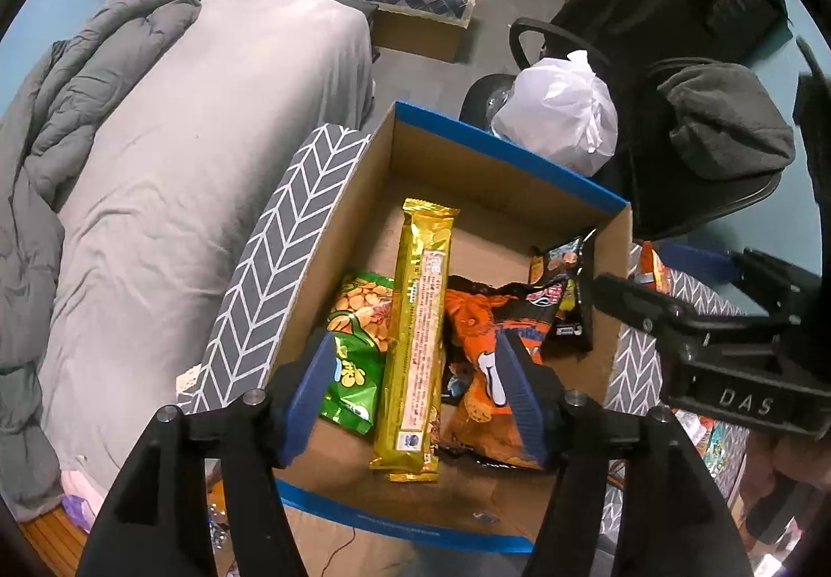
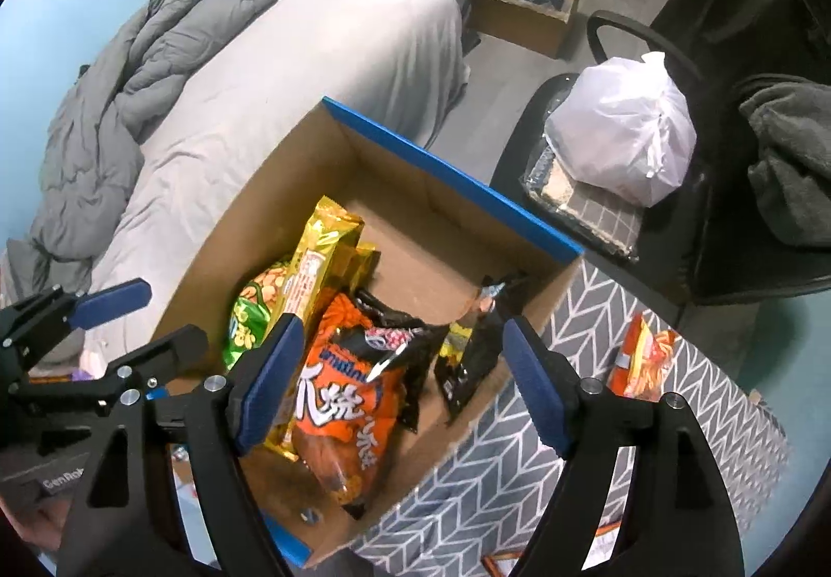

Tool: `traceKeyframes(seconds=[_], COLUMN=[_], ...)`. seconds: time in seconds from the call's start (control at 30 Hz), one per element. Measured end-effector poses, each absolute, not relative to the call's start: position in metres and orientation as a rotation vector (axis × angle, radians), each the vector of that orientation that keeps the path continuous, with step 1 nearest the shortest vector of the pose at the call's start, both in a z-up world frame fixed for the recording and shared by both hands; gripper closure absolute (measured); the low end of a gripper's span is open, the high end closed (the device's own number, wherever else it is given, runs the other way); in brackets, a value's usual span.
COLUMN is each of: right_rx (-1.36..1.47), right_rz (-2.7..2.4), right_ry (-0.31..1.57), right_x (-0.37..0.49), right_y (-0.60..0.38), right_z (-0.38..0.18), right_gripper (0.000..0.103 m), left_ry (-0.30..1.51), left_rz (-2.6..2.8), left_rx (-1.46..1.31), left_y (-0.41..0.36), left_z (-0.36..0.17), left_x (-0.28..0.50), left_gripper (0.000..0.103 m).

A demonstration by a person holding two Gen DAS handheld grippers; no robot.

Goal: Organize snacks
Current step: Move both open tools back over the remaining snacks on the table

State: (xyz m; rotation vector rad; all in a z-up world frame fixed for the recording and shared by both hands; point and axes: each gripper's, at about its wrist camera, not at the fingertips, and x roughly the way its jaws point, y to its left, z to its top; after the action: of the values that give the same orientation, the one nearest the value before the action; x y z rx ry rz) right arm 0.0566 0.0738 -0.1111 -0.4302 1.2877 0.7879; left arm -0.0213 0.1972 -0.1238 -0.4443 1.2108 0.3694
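Note:
A cardboard box with a blue rim (image 1: 498, 151) (image 2: 441, 161) stands on a grey chevron cloth. Inside lie a long gold packet (image 1: 418, 333) (image 2: 317, 265), a green peanut bag (image 1: 358, 343) (image 2: 249, 317), an orange snack bag (image 1: 483, 333) (image 2: 353, 400) and a black packet (image 1: 566, 296) (image 2: 467, 353). My left gripper (image 1: 415, 395) is open and empty above the gold packet. My right gripper (image 2: 400, 385) is open and empty above the orange bag; it also shows at the right of the left wrist view (image 1: 727, 333). An orange noodle packet (image 2: 641, 359) lies on the cloth outside the box.
A bed with a grey sheet (image 1: 182, 161) and rumpled duvet (image 2: 130, 83) lies left of the box. A black chair holds a white plastic bag (image 1: 561, 115) (image 2: 628, 130). More packets (image 1: 722, 447) lie at the right edge on the cloth (image 2: 519, 463).

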Motion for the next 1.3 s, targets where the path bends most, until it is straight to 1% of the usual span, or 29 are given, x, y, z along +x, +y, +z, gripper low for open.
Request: traceKeyframes(seconds=[0.07, 0.17, 0.33, 0.4, 0.57, 0.77, 0.93, 1.3], right_rx=[-0.429, -0.427, -0.398, -0.38, -0.328, -0.258, -0.205, -0.055], right_rz=[0.782, 0.762, 0.719, 0.694, 0.631, 0.542, 0.464, 0.266], right_ry=[1.293, 1.3, 1.313, 1.317, 1.329, 1.349, 1.374, 1.416], right_x=[0.055, 0.052, 0.049, 0.048, 0.049, 0.049, 0.047, 0.035], right_y=[0.068, 0.055, 0.029, 0.015, -0.017, -0.063, -0.103, -0.203], right_z=[-0.109, -0.107, -0.1, -0.097, -0.092, -0.088, -0.09, -0.097], right_gripper=[0.023, 0.023, 0.023, 0.02, 0.02, 0.019, 0.019, 0.019], left_ry=[1.209, 1.213, 1.232, 1.243, 1.259, 1.269, 1.275, 1.322], left_rz=[0.369, 0.348, 0.293, 0.265, 0.205, 0.14, 0.09, -0.04], left_rx=[-0.439, -0.439, -0.428, -0.415, -0.371, -0.333, -0.295, -0.205], left_y=[0.192, 0.181, 0.16, 0.15, 0.127, 0.102, 0.079, 0.023], left_z=[-0.12, -0.117, -0.113, -0.113, -0.11, -0.106, -0.104, -0.108], left_x=[-0.022, -0.022, -0.02, -0.018, -0.01, 0.0, 0.006, 0.026], left_gripper=[0.038, 0.034, 0.034, 0.034, 0.034, 0.034, 0.026, 0.025])
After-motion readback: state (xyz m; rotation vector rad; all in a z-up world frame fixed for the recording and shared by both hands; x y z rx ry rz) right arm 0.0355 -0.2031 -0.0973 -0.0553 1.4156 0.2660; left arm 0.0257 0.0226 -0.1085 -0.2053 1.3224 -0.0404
